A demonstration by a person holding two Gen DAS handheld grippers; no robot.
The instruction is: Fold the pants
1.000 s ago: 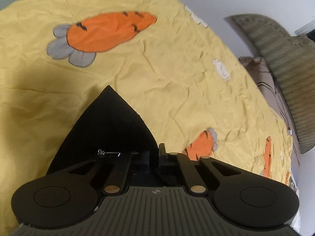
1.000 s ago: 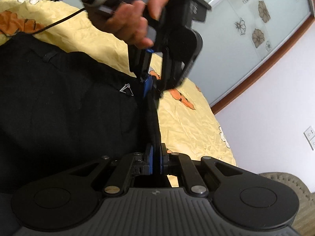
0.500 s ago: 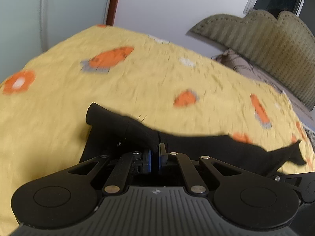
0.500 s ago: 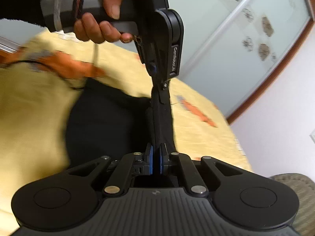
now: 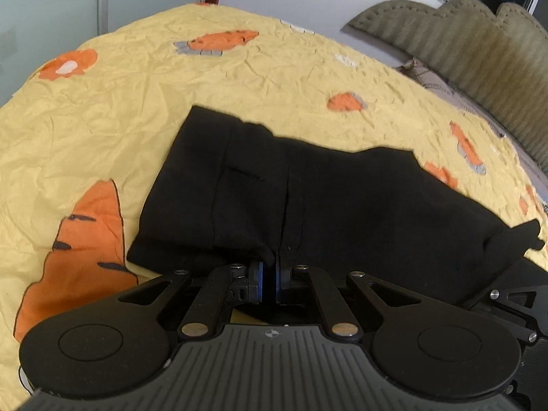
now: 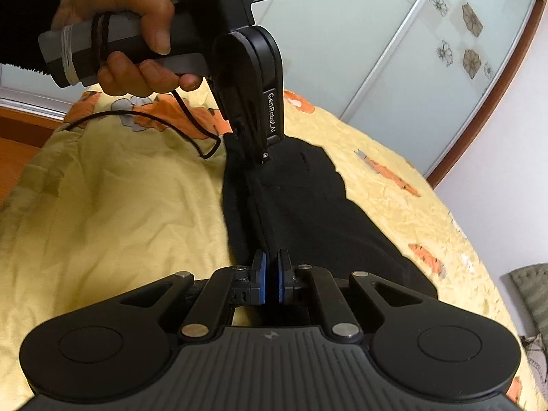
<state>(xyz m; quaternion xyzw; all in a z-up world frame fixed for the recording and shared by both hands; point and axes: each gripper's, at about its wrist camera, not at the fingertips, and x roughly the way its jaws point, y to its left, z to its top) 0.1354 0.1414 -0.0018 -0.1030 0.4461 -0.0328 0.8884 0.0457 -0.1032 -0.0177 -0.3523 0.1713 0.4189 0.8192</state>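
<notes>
Black pants [image 5: 308, 202] lie folded on the yellow bedspread [image 5: 137, 109] as a wide dark slab. My left gripper [image 5: 269, 275] is shut on the near edge of the pants, blue pads pinching the cloth. In the right wrist view the pants [image 6: 308, 212] stretch away across the bed. My right gripper [image 6: 270, 279] is shut on their near edge. The left gripper [image 6: 255, 152] also shows there, held by a hand [image 6: 130, 41], fingertips down on the far end of the same edge.
The bedspread has orange carrot prints [image 5: 82, 243]. An olive padded headboard [image 5: 472, 48] and a pillow [image 5: 431, 78] stand at the far right. A black cable [image 6: 185, 126] hangs from the left gripper. Sliding glass doors [image 6: 411, 51] stand behind the bed.
Both grippers have carried the held edge of the pants across and down. The pants were hanging bunched; now they lie spread flat in a folded layer on the bedspread.
</notes>
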